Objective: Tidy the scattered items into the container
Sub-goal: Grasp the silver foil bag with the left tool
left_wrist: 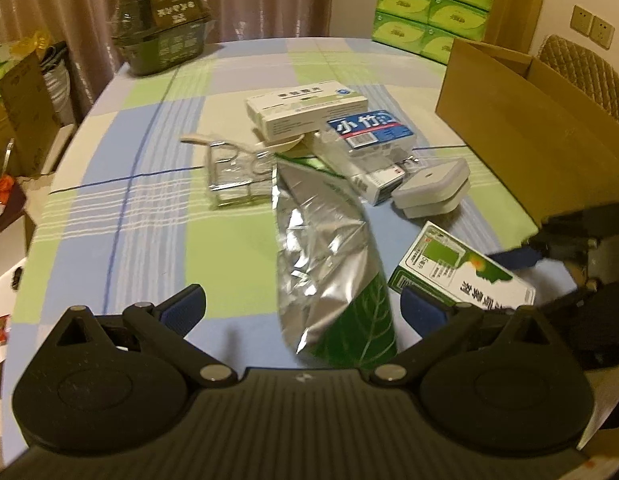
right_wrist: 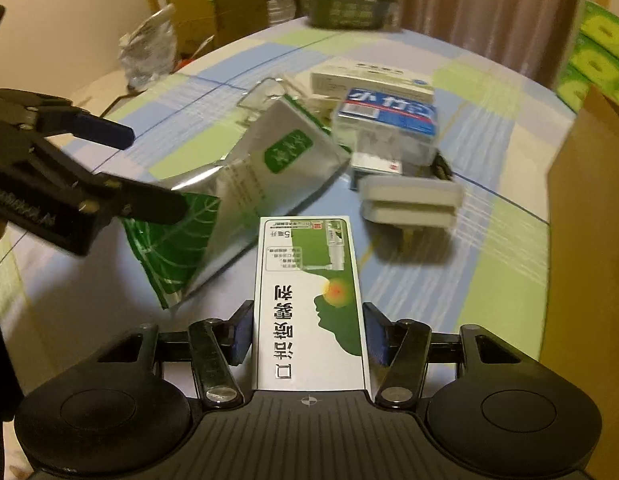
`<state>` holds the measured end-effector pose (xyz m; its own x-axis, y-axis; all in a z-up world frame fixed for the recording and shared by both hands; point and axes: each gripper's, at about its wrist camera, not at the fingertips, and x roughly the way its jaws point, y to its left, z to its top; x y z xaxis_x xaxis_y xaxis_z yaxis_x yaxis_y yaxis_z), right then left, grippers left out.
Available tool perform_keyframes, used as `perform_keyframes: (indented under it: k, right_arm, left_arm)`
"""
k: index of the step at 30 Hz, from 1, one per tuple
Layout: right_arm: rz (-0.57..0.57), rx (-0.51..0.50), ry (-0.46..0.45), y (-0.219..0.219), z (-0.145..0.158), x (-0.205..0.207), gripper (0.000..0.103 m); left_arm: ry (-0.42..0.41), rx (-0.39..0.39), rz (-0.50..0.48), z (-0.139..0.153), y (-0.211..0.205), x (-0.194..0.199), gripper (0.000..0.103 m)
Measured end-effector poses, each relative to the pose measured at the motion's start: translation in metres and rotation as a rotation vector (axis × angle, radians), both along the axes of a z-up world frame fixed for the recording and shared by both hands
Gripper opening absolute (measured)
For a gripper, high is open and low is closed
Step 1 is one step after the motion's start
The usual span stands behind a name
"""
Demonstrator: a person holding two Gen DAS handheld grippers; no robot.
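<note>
Checked cloth in pale green, blue and lilac squares covers the table (left_wrist: 121,208). Near the table's middle lies a heap: flat white cartons, a blue-labelled clear pack (left_wrist: 369,130), a rounded white plastic case (left_wrist: 431,190) and a crinkled clear wrapper (left_wrist: 233,176). A brown cardboard box (left_wrist: 521,120) with raised flaps stands at the right edge.

The right gripper (right_wrist: 309,334) is clamped on a slim white-and-green carton (right_wrist: 309,300), blue pads pressed to its two long sides at the near end. The carton's long axis runs straight ahead along the fingers, its far end pointing toward the heap, and it looks lifted clear of the cloth near the table's front edge.

The left gripper (left_wrist: 301,310) has its jaws spread wide. A glossy silver foil pouch (left_wrist: 329,264) with a green leaf print lies between them, lengthwise toward the heap; in the left wrist view neither pad touches it, though the right wrist view shows one finger overlapping its green end.
</note>
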<state>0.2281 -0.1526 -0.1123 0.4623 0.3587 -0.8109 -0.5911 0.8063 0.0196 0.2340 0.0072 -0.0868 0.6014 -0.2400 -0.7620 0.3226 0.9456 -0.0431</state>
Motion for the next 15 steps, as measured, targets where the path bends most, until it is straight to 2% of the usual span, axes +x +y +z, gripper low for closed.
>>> perform_keyframes:
  k: [5, 9, 12, 15]
  right_arm:
    - [-0.068, -0.002, -0.022, -0.016, 0.001, -0.017, 0.053]
    - [-0.092, -0.012, -0.041, -0.021, 0.003, -0.027, 0.053]
    - [-0.113, -0.004, -0.061, -0.02, 0.004, -0.028, 0.053]
    - [-0.137, 0.0, -0.072, -0.02, 0.003, -0.026, 0.053]
  left_arm:
    - [0.054, -0.022, -0.048, -0.008, -0.013, 0.028, 0.102]
    - [0.192, -0.031, -0.082, -0.017, -0.019, 0.062, 0.101]
    - [0.223, 0.01, -0.109, -0.023, -0.026, 0.079, 0.096]
    - [0.261, 0.038, -0.127, -0.03, -0.031, 0.091, 0.085]
